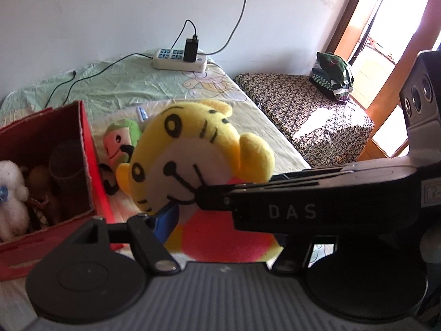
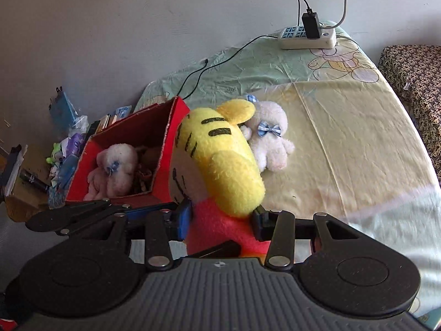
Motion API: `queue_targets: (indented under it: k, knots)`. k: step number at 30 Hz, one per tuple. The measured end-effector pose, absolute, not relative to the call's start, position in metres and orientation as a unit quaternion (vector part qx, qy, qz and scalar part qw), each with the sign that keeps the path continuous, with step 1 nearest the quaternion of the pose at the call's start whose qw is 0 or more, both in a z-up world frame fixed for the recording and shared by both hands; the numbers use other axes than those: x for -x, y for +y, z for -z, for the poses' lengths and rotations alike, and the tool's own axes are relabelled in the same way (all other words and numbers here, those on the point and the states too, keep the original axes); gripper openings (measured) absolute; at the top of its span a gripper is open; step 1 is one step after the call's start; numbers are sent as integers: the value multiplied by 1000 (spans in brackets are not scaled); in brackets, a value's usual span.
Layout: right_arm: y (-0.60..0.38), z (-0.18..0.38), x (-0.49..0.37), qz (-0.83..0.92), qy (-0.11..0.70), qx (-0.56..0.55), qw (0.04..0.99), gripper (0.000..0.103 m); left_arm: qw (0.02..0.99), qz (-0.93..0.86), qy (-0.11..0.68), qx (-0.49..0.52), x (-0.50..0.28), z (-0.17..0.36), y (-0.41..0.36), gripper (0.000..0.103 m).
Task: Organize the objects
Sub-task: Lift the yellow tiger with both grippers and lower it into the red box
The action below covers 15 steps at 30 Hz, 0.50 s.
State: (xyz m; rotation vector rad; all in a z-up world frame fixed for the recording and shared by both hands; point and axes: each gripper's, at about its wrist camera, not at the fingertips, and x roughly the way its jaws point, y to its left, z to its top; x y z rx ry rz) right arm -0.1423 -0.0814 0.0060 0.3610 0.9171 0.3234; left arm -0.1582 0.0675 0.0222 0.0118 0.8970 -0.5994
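A yellow tiger plush (image 1: 193,149) with a red body hangs upright above the bed, next to the red box (image 1: 88,149). My right gripper (image 2: 222,219) is shut on its red body (image 2: 217,220), one finger on each side. In the left wrist view that gripper (image 1: 201,195) reaches in from the right. My left gripper (image 1: 220,220) straddles the same plush; its blue pad (image 1: 165,218) presses the plush's left side, and its other finger is hidden behind the right gripper. The red box (image 2: 165,143) holds a white plush (image 2: 115,165) and brown items.
A white plush with a blue bow (image 2: 270,140) and a green-and-pink plush (image 1: 121,140) lie on the bed sheet (image 2: 344,127). A power strip (image 2: 306,37) with cables sits by the wall. A patterned bench (image 1: 303,110) carries clothes (image 1: 332,74). Clutter (image 2: 63,143) fills the left.
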Motion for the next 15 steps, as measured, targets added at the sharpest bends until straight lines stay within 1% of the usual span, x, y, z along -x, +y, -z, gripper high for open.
queue_targets:
  k: [9,15]
  knots:
    - [-32,-40,142,-131,380,-207,892,45,879,315,357,-9,150,-61,125,67]
    - [6,-43,120,-124,347,-226,902,45,886,318,336,-6,122,-66,167,67]
